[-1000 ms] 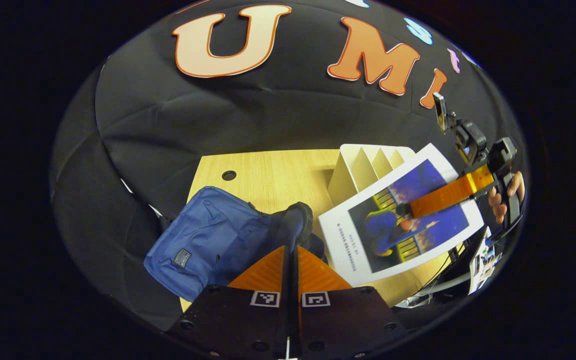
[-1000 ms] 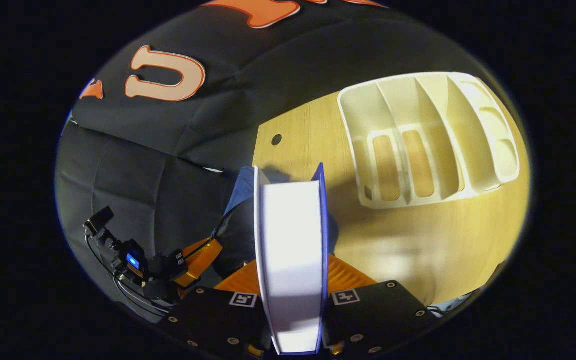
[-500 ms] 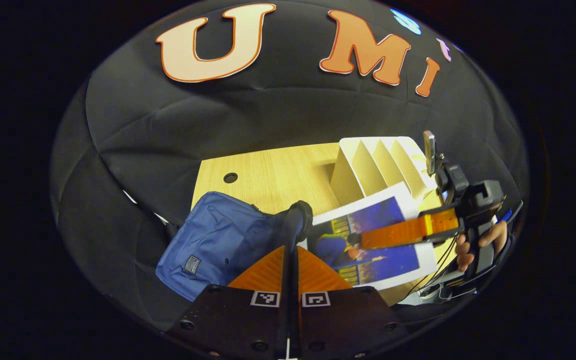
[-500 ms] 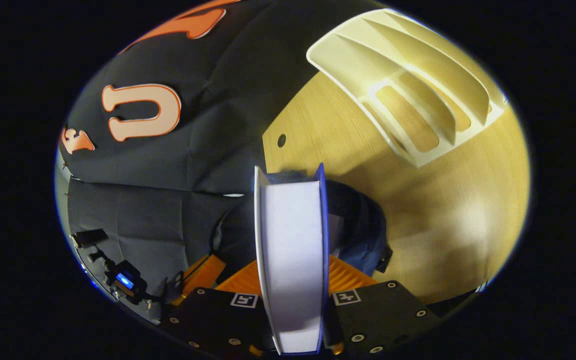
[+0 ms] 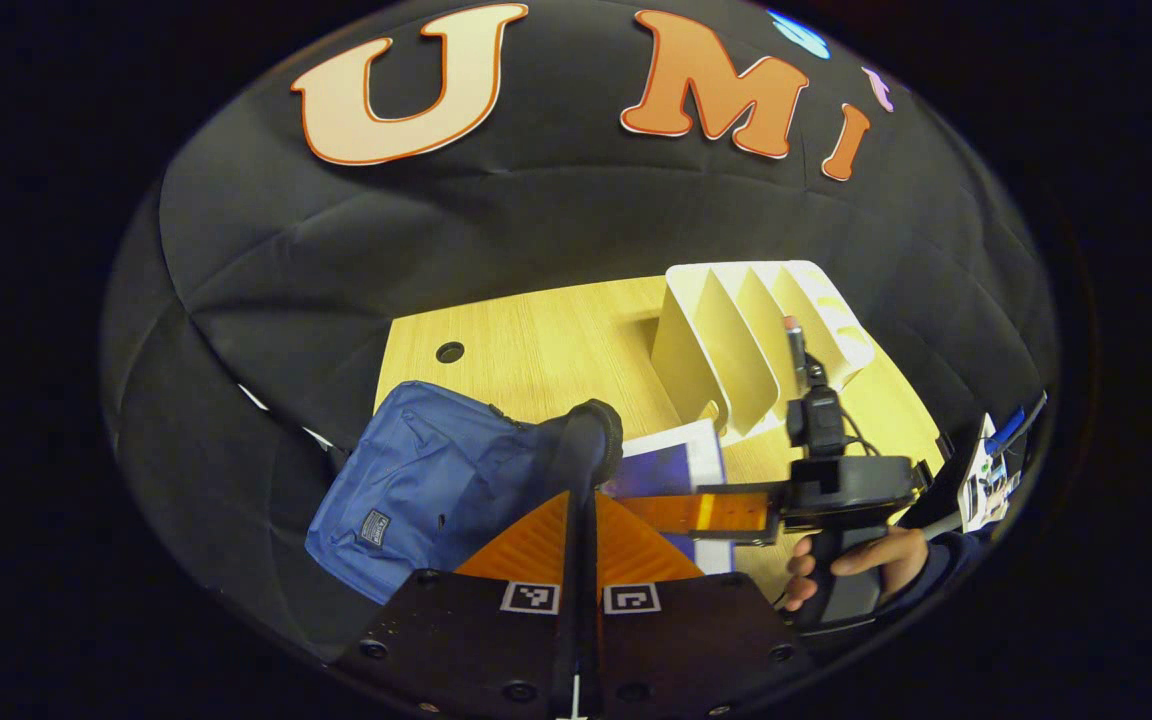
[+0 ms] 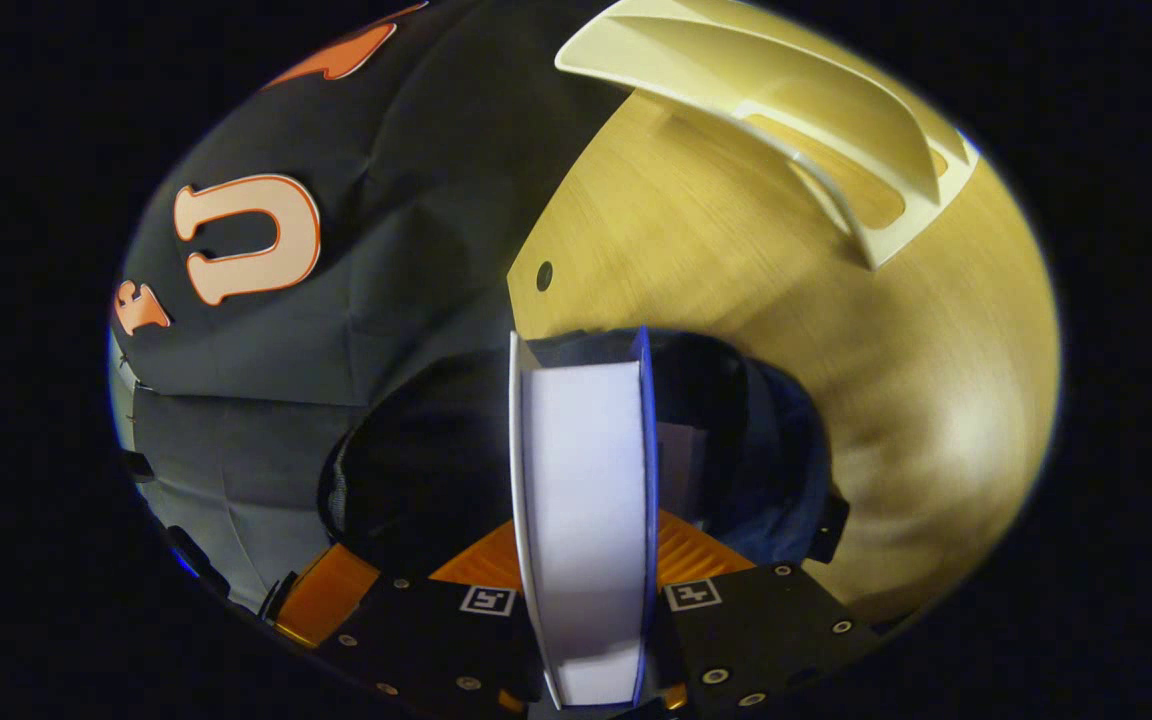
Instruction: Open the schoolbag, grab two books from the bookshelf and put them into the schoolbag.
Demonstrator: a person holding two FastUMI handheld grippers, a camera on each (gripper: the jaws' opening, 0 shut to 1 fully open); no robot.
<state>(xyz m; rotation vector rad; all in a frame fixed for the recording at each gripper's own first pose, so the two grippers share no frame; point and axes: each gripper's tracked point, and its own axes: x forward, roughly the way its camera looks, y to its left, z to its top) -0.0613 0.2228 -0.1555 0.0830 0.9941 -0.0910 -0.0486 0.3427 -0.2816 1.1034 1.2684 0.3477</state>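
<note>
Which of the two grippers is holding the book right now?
The right gripper: its fingers clamp the book over the open schoolbag. The left gripper is closed on the schoolbag's dark opening edge instead.

A pale wood-grain counter (image 5: pixel 556 350) carries everything here. A small round hole (image 5: pixel 450 352) is cut through it near its far left corner, close to the edge by the booth wall. A blue schoolbag (image 5: pixel 416 480) lies on the counter's left part, its dark opening turned toward the right. A cream bookshelf (image 5: pixel 736 340) with upright dividers stands on the counter to the right, apart from the schoolbag. In the right gripper view the same counter (image 6: pixel 736 300) shows the hole (image 6: pixel 544 276) and the bookshelf (image 6: pixel 786 90) at its far side.
</note>
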